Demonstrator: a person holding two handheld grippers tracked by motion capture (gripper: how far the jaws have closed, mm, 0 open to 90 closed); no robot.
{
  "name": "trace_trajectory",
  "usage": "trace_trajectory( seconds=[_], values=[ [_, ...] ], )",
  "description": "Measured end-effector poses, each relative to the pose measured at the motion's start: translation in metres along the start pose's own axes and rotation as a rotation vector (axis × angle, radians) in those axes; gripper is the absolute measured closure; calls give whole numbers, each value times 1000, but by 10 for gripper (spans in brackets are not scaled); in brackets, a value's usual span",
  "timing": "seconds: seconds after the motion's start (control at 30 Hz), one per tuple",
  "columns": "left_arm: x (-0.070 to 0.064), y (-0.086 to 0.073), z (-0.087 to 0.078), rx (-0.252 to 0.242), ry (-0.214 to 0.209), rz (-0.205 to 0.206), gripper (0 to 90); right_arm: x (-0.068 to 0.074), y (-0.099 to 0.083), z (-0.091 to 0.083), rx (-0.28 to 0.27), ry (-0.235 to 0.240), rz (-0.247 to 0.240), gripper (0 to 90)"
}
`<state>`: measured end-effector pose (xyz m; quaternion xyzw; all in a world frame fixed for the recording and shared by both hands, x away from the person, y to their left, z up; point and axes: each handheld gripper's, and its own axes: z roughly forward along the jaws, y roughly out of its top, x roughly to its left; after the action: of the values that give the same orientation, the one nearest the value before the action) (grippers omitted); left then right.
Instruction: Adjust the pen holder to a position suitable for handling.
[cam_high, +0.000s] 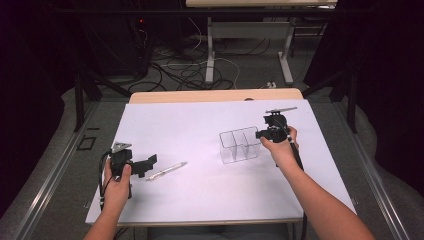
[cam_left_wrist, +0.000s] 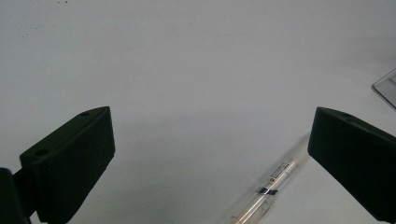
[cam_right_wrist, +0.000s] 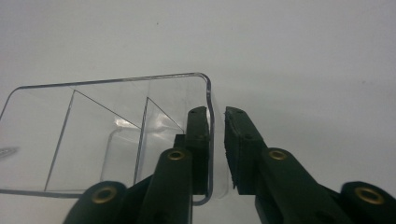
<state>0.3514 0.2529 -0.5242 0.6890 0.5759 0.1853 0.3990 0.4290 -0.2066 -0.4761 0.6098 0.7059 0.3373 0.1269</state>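
A clear pen (cam_high: 167, 170) lies on the white sheet, just right of my left gripper (cam_high: 146, 166). In the left gripper view the pen (cam_left_wrist: 268, 189) rests low between the wide-open jaws of that gripper (cam_left_wrist: 210, 121), close to the right-hand one and touching neither. A clear plastic box (cam_high: 240, 145) with three compartments stands at centre right. My right gripper (cam_high: 260, 134) is at its right end. In the right gripper view its jaws (cam_right_wrist: 216, 112) straddle the end wall of the box (cam_right_wrist: 93, 121), one inside against the wall, one outside with a thin gap.
A white sheet (cam_high: 200, 190) covers the wooden table (cam_high: 215, 95). A corner of the clear box (cam_left_wrist: 386, 86) shows at the right edge of the left gripper view. Cables and another table's legs (cam_high: 210, 55) lie on the floor beyond.
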Motion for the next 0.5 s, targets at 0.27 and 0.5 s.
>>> trace_trajectory(
  seconds=[0.27, 0.5],
  values=[
    [1, 0, -1, 2, 2, -2, 6, -3, -11, -13, -99, 38, -64, 745],
    [1, 0, -2, 2, 6, -1, 6, -12, -26, -20, -170, 65, -79, 809]
  ],
)
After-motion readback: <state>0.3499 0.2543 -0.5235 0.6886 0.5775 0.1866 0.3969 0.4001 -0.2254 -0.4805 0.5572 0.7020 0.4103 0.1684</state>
